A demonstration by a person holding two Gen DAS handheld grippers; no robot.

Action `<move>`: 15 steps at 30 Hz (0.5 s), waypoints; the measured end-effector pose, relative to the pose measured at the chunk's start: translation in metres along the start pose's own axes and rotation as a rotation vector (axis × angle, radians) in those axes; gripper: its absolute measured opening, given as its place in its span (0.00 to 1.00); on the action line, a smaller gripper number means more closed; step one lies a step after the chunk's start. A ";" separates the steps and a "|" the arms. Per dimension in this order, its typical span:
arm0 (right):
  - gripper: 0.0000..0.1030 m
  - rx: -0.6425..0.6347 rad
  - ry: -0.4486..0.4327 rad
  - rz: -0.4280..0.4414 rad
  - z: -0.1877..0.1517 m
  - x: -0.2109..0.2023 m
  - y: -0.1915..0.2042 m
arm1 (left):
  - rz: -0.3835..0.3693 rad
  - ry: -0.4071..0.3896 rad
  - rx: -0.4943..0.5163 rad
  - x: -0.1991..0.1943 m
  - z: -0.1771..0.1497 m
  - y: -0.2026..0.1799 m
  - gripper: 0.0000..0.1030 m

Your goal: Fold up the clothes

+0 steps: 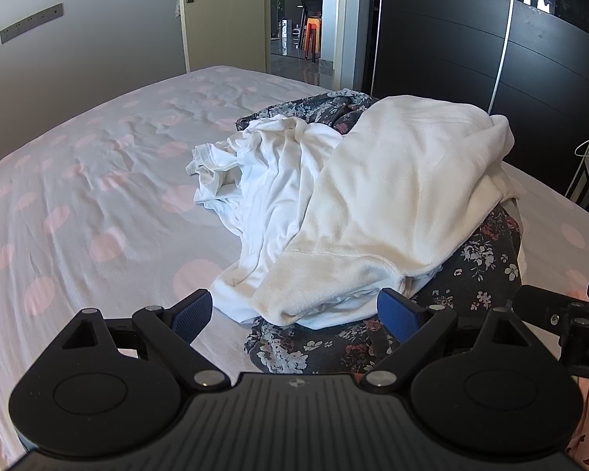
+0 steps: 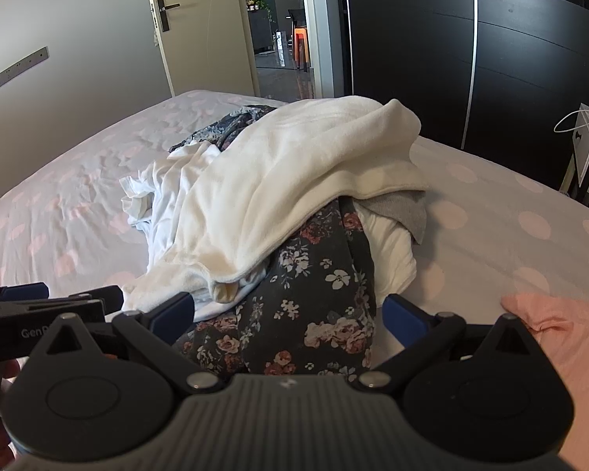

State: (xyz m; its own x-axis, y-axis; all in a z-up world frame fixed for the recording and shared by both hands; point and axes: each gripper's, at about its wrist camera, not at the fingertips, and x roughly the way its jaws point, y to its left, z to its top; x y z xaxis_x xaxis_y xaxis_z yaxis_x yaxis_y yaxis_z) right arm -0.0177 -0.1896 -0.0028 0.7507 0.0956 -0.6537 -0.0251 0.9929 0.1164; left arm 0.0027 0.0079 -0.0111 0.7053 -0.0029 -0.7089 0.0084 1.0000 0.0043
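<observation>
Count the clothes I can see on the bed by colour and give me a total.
Cream: 1, cream fleece top
White: 2, white T-shirt, white garment
Dark floral: 1, floral garment
Grey: 1, grey garment
Pink: 1, pink garment
Total: 6 visible

The left tool [image 1: 296, 316] is matte black plastic with blue ribbed fingertip pads [image 1: 192, 316], round pivot discs and silver screws. The right tool [image 2: 288, 316] matches it; white "Gen" lettering marks the neighbouring black bar.
</observation>
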 end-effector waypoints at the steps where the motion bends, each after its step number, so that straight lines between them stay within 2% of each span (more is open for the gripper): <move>1: 1.00 0.000 -0.001 0.001 0.000 0.000 0.000 | 0.000 0.002 -0.001 0.001 0.000 0.000 0.90; 15: 0.98 -0.002 0.003 -0.009 0.012 0.018 -0.004 | -0.004 0.020 0.038 0.017 0.007 -0.003 0.90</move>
State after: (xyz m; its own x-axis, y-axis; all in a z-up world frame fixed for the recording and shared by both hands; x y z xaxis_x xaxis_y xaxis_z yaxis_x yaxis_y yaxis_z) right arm 0.0037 -0.1928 -0.0062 0.7491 0.0868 -0.6568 -0.0198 0.9939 0.1087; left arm 0.0198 0.0044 -0.0179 0.6912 -0.0060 -0.7226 0.0380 0.9989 0.0281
